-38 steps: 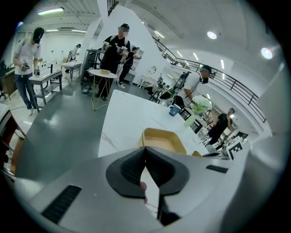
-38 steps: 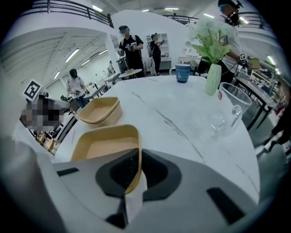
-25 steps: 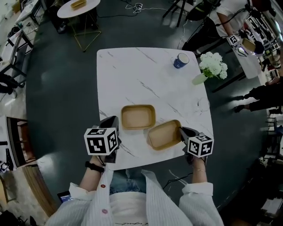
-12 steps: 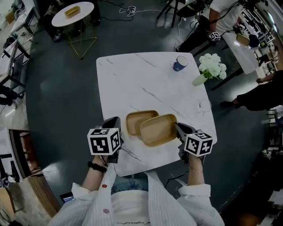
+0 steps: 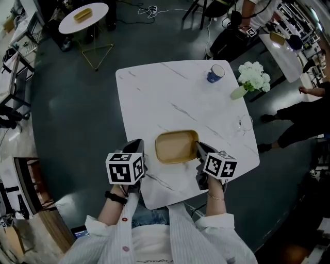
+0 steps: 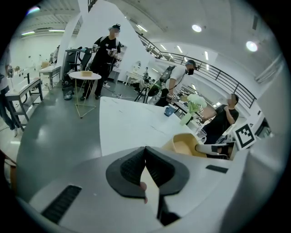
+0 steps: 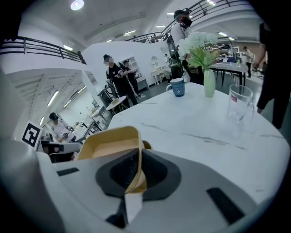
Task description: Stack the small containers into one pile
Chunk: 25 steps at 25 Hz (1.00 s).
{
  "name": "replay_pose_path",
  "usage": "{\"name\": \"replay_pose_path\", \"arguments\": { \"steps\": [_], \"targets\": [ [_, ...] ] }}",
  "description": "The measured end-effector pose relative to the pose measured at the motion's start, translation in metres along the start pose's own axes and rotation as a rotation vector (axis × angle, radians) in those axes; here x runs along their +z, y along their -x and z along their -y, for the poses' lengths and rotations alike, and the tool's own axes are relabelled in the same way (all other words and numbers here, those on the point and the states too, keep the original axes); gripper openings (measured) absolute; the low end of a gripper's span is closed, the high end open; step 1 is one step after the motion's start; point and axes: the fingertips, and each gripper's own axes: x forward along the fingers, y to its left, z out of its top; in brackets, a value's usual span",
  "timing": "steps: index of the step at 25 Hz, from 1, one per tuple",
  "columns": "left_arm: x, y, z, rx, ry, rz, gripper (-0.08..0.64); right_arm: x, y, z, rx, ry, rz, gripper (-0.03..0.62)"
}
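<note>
In the head view only one tan outline, the small containers (image 5: 177, 146), shows near the white marble table's (image 5: 154, 93) front edge. One container lies over the other. My right gripper (image 5: 198, 153) is shut on the right wall of the upper container (image 7: 107, 144). In the right gripper view the thin wall is pinched between the pads, and a sliver of the lower container's rim (image 7: 145, 145) peeks out behind it. My left gripper (image 5: 136, 153) hovers just left of the pile, shut and empty. The left gripper view shows its jaws (image 6: 145, 157) touching, with the pile (image 6: 184, 144) off to the right.
A blue mug (image 5: 214, 73), a vase of white flowers (image 5: 252, 78) and a clear glass (image 5: 246, 124) stand along the table's far right side. A round side table (image 5: 83, 15) and several people stand around on the dark floor.
My right gripper has carried its container leftwards from beside the other one to directly over it, so the two outlines now coincide. The left gripper has stayed about where it was.
</note>
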Motion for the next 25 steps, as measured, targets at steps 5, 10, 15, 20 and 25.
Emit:
{"name": "replay_pose_path", "arguments": {
  "steps": [5, 10, 15, 20, 25],
  "targets": [
    [0.0, -0.006, -0.007, -0.01, -0.011, -0.011, 0.017, -0.01, -0.012, 0.005, -0.029, -0.016, -0.016, 0.026],
    [-0.002, -0.008, -0.01, -0.017, -0.009, -0.017, 0.017, -0.014, -0.011, 0.01, -0.048, 0.0, -0.04, 0.026],
    [-0.005, -0.008, -0.011, -0.025, -0.004, -0.023, 0.017, -0.017, -0.011, 0.015, -0.071, 0.032, -0.072, 0.026],
    [-0.008, -0.009, -0.01, -0.027, -0.002, -0.029, 0.017, -0.018, -0.015, 0.021, -0.078, 0.027, -0.077, 0.026],
    [-0.011, -0.009, -0.009, -0.024, -0.003, -0.031, 0.017, -0.022, -0.019, 0.018, -0.08, 0.038, -0.082, 0.028]
  ]
}}
